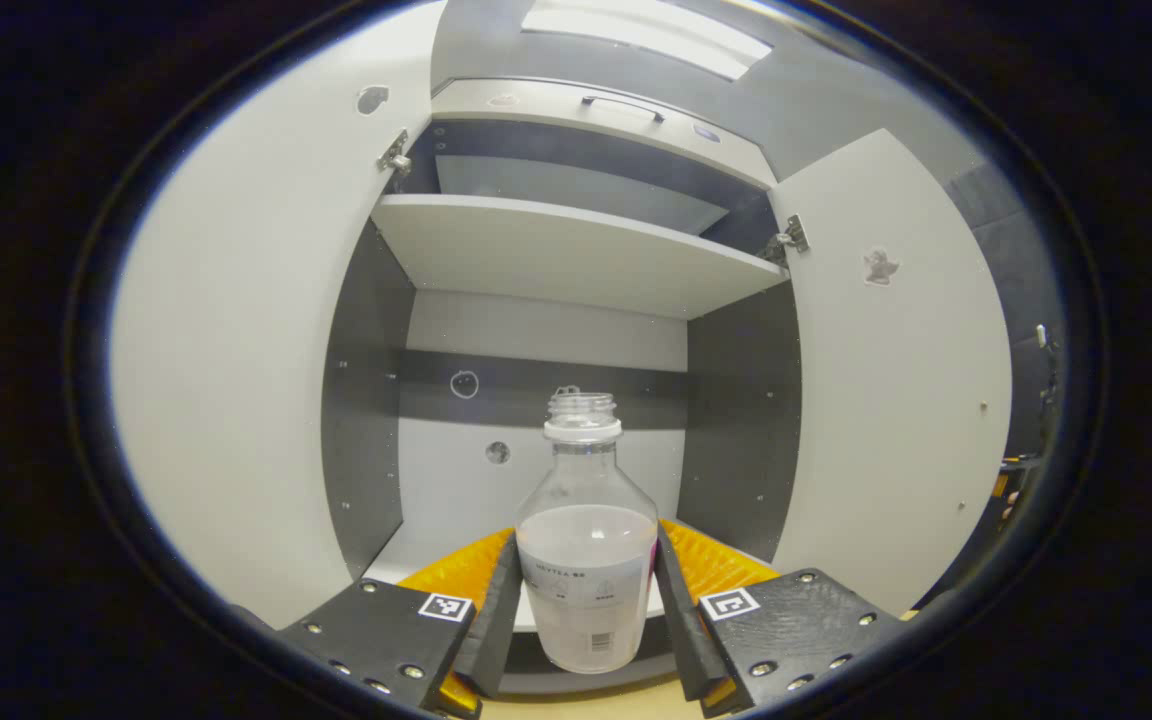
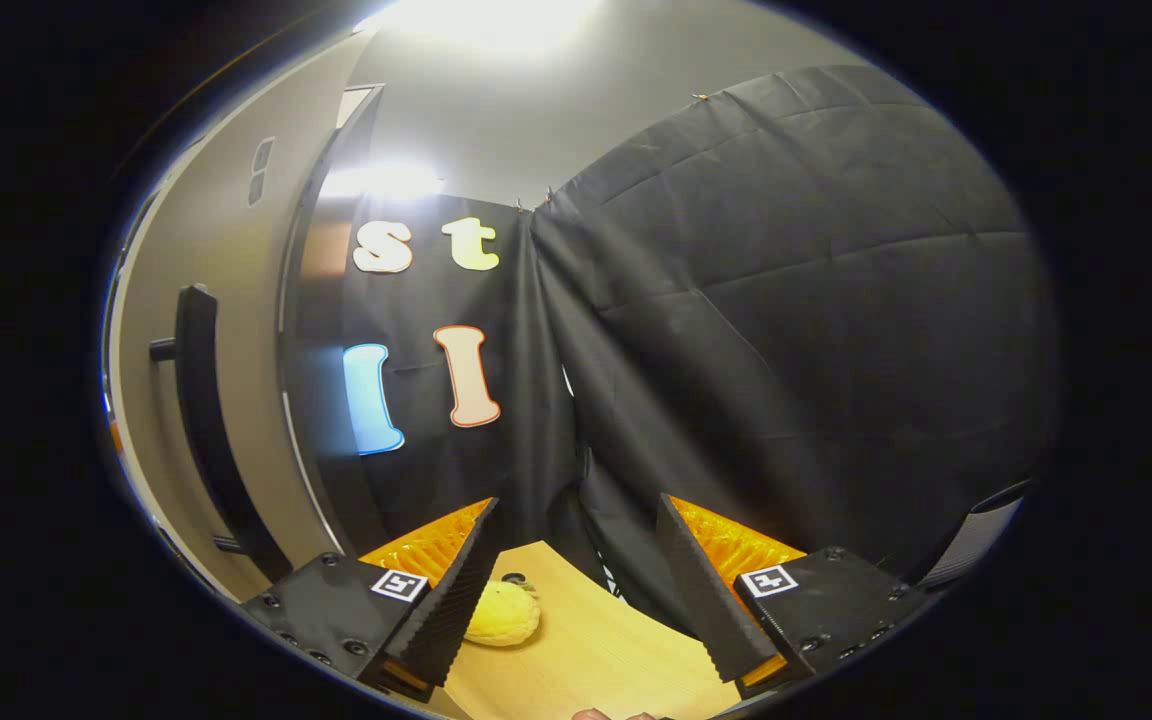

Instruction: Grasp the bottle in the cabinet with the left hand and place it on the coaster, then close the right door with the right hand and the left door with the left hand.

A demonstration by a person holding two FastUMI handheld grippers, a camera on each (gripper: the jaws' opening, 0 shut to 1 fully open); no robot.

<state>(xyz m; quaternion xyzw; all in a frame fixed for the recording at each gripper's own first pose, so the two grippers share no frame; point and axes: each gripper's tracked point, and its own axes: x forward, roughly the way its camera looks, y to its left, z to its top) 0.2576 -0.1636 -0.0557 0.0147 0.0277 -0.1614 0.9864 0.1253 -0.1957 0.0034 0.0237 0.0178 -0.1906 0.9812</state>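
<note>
Squarely between the fingers of the left gripper (image 1: pixel 586 600) stands the bottle (image 1: pixel 587 560), upright, its long axis vertical and its uncapped neck rising above the fingertips toward the shelf (image 1: pixel 576 250). Both fingers appear to press on its lower body from either side, narrowed to the bottle's width, so the grasp looks made. Beyond the bottle lies the cabinet (image 1: pixel 536 420) interior, with the left door (image 1: pixel 236 380) swung wide on one side of the gripper and the right door (image 1: pixel 896 380) on the other. Whether the bottle's base rests on the cabinet floor or hangs just clear of it cannot be told. Judging by this, the lift-out is the step in hand, and the coming move is a straight pull back toward the holder, keeping the bottle vertical because it is part full and open at the top. Meanwhile the right gripper (image 2: pixel 576 590) waits with fingers spread wide and nothing between them, aimed away at the booth wall over a wooden table (image 2: pixel 616 650); a small yellow object (image 2: pixel 502 613) lies just beside its left finger. A door with a dark handle (image 2: pixel 201 420) stands to its left, the nearer hand for closing that side later.
</note>
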